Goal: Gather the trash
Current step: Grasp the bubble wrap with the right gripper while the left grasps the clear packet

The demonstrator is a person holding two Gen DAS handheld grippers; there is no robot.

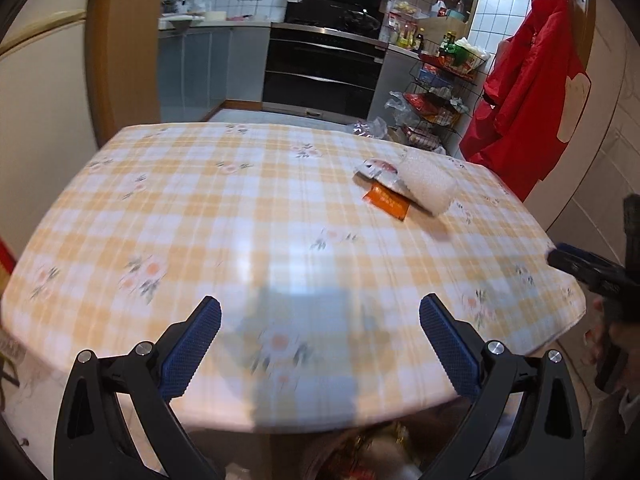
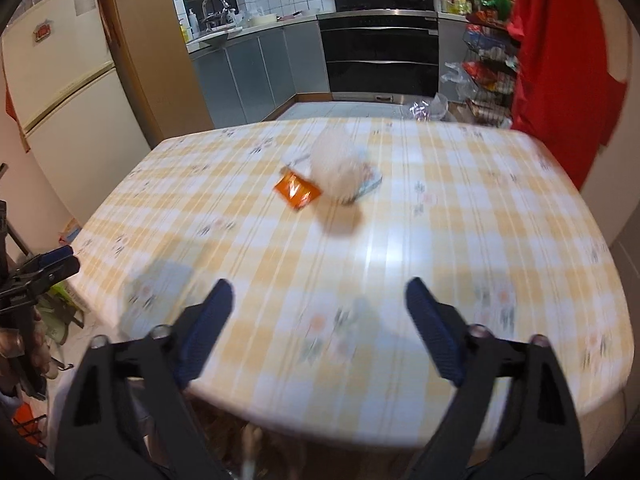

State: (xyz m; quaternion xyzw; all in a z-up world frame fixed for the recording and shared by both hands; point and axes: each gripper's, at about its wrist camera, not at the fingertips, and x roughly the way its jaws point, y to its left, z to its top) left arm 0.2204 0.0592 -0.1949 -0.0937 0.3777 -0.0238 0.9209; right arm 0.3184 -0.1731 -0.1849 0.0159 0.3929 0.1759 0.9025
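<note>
A small pile of trash lies on the yellow checked tablecloth (image 1: 200, 216): a white foam wrap (image 1: 428, 186), an orange packet (image 1: 387, 201) and a silvery wrapper (image 1: 374, 169) under it. In the right wrist view the foam wrap (image 2: 338, 168) and orange packet (image 2: 297, 191) are blurred, mid-table. My left gripper (image 1: 320, 320) is open and empty over the table's near edge, well short of the pile. My right gripper (image 2: 319, 300) is open and empty, also near the front edge. The right gripper shows at the far right in the left wrist view (image 1: 588, 272); the left gripper shows at the far left in the right wrist view (image 2: 44, 268).
Behind the table are a black oven (image 1: 324, 68), grey cabinets (image 1: 208, 68), a wire rack of groceries (image 1: 440, 92) and a hanging red apron (image 1: 532, 92). A fridge (image 2: 68, 92) stands at the left. Something cluttered, perhaps a bin, lies below the table's front edge (image 1: 372, 452).
</note>
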